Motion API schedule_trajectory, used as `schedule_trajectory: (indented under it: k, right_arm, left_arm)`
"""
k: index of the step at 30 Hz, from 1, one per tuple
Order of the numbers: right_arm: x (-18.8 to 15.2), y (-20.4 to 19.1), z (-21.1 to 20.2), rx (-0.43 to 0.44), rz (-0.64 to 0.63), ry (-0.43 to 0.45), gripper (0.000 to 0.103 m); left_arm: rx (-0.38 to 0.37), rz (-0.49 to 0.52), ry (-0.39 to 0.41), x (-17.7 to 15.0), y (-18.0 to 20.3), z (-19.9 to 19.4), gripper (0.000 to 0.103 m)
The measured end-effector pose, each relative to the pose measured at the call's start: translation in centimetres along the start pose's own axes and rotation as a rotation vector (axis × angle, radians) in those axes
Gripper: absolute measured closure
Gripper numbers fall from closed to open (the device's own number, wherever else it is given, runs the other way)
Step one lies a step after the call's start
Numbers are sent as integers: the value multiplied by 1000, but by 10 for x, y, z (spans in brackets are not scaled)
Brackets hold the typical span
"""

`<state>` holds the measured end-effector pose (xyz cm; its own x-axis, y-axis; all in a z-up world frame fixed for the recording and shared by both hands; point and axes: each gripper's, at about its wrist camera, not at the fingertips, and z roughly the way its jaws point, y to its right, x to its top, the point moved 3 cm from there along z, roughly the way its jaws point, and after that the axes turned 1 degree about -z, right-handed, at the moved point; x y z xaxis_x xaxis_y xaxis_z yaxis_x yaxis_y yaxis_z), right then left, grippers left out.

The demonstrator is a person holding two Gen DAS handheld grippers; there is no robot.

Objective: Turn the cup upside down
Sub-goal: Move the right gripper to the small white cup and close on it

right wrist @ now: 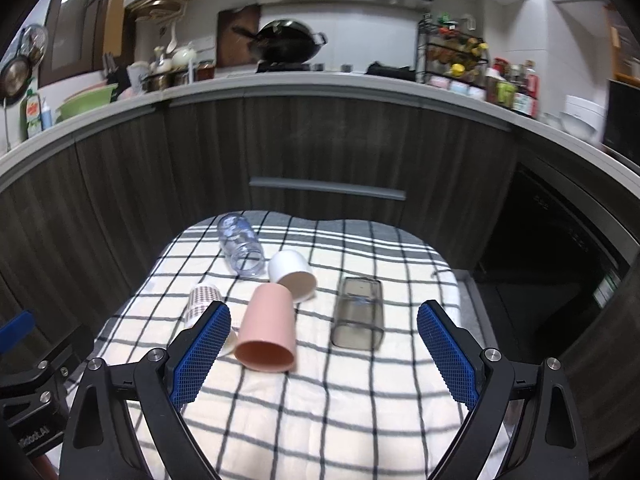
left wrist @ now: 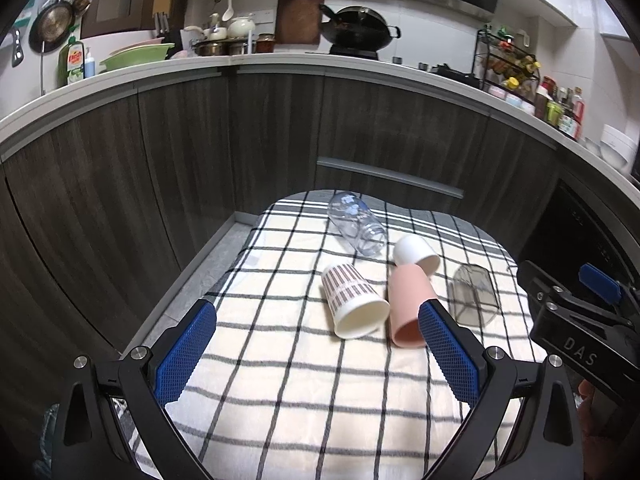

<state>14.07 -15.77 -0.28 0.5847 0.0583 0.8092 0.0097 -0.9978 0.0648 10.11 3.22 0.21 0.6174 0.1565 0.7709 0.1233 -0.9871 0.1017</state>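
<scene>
Cups all on their sides on the checked cloth [left wrist: 304,392], centre of both frames: patterned paper cup [left wrist: 354,304], pink cup [left wrist: 408,306], white cup [left wrist: 414,254], clear plastic cup [left wrist: 356,224] and a grey square tumbler [left wrist: 474,296]. Mouths mostly toward the cameras, so likely laid out as the start state, none yet flipped. Pink touching white at its base, just beside the paper cup; tumbler apart, right of centre in the left wrist view. Clear one furthest back, upper centre of the cloth.

Left gripper [left wrist: 316,360] spread wide, empty, blue pads [left wrist: 186,356] above the near part of the cloth, touching nothing. Right-hand pad overlaps the pink cup's rim in frame only; contact not confirmed, probably none.

Right gripper [right wrist: 324,354] equally wide, empty. Pink cup [right wrist: 266,330] and tumbler [right wrist: 358,314] both between its fingers in frame, paper cup [right wrist: 200,300] partly hidden behind the left pad.

Which cup gets picked: cannot tell. Best guess pink or tumbler with the right, paper cup with the left. Approach stage, nothing gripped.
</scene>
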Motion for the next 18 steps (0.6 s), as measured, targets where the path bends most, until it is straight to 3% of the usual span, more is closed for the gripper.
schedule_trajectory:
  k: [9, 18]
  right_arm:
    - [43, -28, 57, 57, -140, -60, 9]
    - [67, -33, 154, 139, -139, -283, 9]
  left_arm:
    - [60, -50, -70, 25, -1, 49, 0]
    - [144, -90, -152, 41, -4, 106, 0]
